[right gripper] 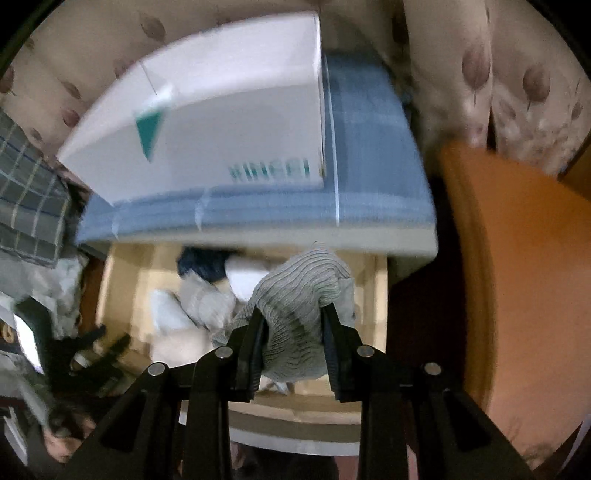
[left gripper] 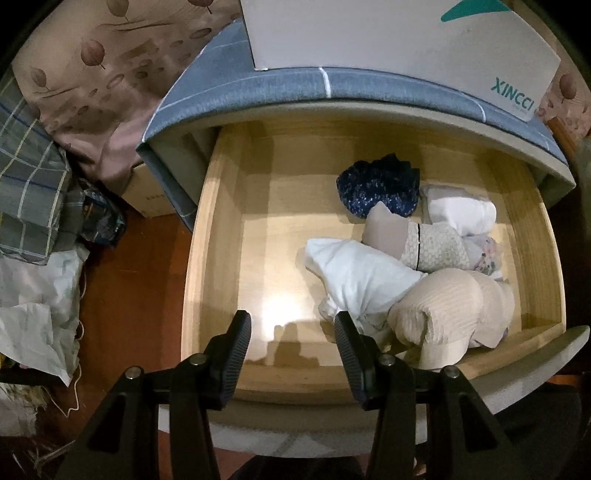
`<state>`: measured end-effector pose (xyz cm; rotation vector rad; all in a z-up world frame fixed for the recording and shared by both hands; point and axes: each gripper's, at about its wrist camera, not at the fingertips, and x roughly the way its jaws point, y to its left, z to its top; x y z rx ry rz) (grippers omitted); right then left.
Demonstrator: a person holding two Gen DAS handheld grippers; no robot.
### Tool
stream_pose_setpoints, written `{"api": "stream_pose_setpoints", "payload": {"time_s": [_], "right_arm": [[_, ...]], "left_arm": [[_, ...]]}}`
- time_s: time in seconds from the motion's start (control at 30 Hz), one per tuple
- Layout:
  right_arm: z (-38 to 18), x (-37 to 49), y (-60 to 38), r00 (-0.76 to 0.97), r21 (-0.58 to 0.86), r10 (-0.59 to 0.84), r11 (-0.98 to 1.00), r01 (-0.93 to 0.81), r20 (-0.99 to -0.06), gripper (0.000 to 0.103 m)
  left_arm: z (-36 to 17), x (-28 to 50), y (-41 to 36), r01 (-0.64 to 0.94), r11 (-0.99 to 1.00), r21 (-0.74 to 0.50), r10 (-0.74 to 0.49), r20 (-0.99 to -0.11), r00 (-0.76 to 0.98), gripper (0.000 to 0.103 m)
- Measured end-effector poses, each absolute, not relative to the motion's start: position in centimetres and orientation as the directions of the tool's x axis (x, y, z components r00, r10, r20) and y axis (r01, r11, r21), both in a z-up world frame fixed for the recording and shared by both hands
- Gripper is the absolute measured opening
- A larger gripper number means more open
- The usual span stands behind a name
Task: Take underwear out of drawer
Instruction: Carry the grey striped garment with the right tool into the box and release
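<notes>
Right gripper [right gripper: 293, 321] has its jaws clamped narrow on a grey ribbed piece of underwear [right gripper: 295, 291], and I've got it up above the open drawer [left gripper: 221, 206], the cloth bunched between the pads with a fold hanging below them. Left gripper [left gripper: 291, 325] hangs over the near left part of the drawer with jaws standing wide and nothing between them. My worry: the grip is on a loose bundle, so if the pads only pinch an outer fold the garment could unroll and drop back into the drawer; the picture from the right wrist is smeared, so I can't judge how deep the bite goes. A trailing end could also snag the drawer's front edge. In the drawer's right half the rest of the pile sits: a navy speckled piece [left gripper: 380, 188] toward the back, a white roll [left gripper: 461, 210] beside it, a beige lace-trimmed one [left gripper: 413, 240] in the middle, a white piece [left gripper: 354, 273] and a cream ribbed roll [left gripper: 450, 310] toward the front; the left half is bare pale wood with a glare spot. Over the drawer, a blue-grey cloth [left gripper: 280, 81] covers the cabinet top, with a white box [left gripper: 388, 33] lettered in teal on it. Left of the drawer: reddish floor, plaid fabric [left gripper: 29, 192], crumpled white bags [left gripper: 37, 295], and a leaf-print curtain [left gripper: 110, 55] behind
</notes>
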<state>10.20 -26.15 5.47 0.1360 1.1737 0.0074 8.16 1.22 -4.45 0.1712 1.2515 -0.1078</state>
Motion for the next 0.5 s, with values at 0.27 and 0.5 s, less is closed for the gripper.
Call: {"api": "stream_pose_setpoints", "payload": {"time_s": [0.27,0.5], "right_arm": [[14.4,14.3,-25.0,0.538,0.061,0.034,0.998,0.032,-0.842,0.026],[16.3,20.2,-23.1,0.572,0.042,0.011,0.998,0.04,-0.82,0.026]], "left_arm": [[-4.5,8.2,1.1,0.171,0.981,0.094,0.034,-0.946,0.322,0.048],[-4.5,8.4,1.6,0.146,0.987,0.07,0.02,-0.948,0.319,0.048]]}}
